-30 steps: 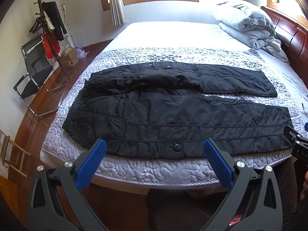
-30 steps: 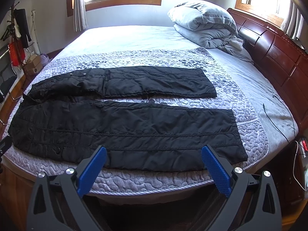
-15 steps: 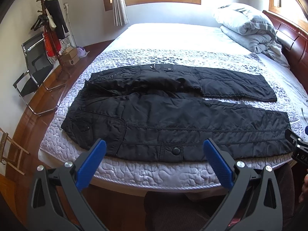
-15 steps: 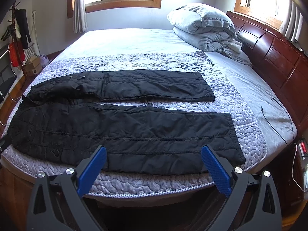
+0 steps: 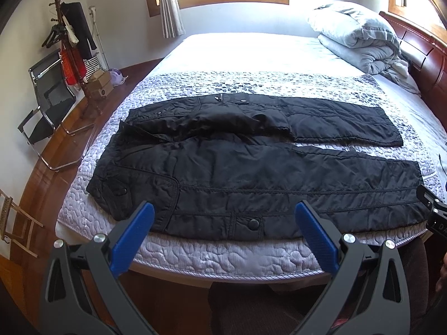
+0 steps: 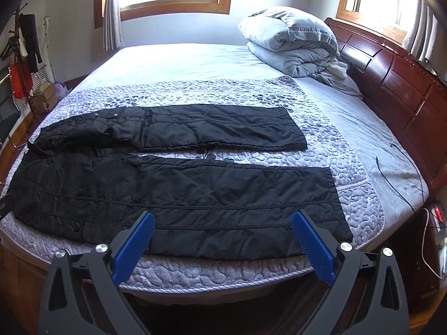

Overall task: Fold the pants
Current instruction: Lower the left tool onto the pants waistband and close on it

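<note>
Only "DA" reads on the right tool [image 5: 438,217] beside black pants [image 5: 251,173].

Before you is the bed [image 5: 223,259] with its quilted lilac cover; black pants [image 5: 251,178] lie flat across its near edge, legs apart, a folded grey duvet [image 5: 360,42] by the headboard [image 6: 405,89].

Hardly any writing to read from here: only the white letters "DA", cut off at the picture's edge, on the black body of the right hand-held gripper [image 5: 435,217]
</note>
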